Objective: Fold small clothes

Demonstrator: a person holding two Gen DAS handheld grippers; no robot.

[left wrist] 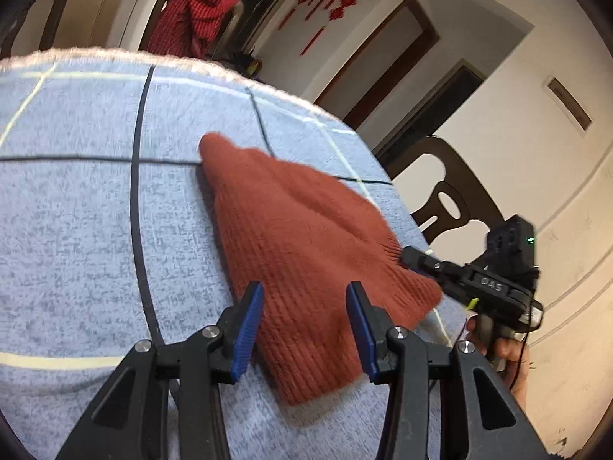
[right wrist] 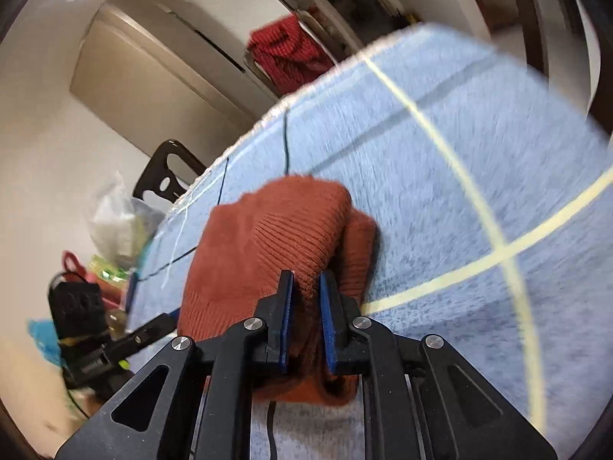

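A: The rust-red knit garment lies on the blue checked cloth that covers the desk, near its right edge in the left wrist view. It looks light and very soft, a ribbed knit that will sag and bunch wherever it hangs free, with nothing stiff in it.

B: And grippy rather than slippery, judging by the fuzzy surface. Where should it be taken?

A: The ribbed hem is the firmest part. The right tool has its blue pads nearly together, pinching a fold of that ribbed edge, and the fabric humps up beyond them. The left tool stands partly open with the garment below and between its pads; they are not seen pressing on it, so it holds nothing.

B: A pinch at one edge will drag the rest along the cloth. A second hold on the near edge would likely keep the fold square.

A: What kind of garment it is stays unclear: no sleeves, neck or leg openings show, only a tapering shape. Its underside is hidden, and in the right wrist view the near part disappears beneath the tool. That view is also motion-blurred.

B: The hand holding the right tool shows only partly, at the desk's edge.
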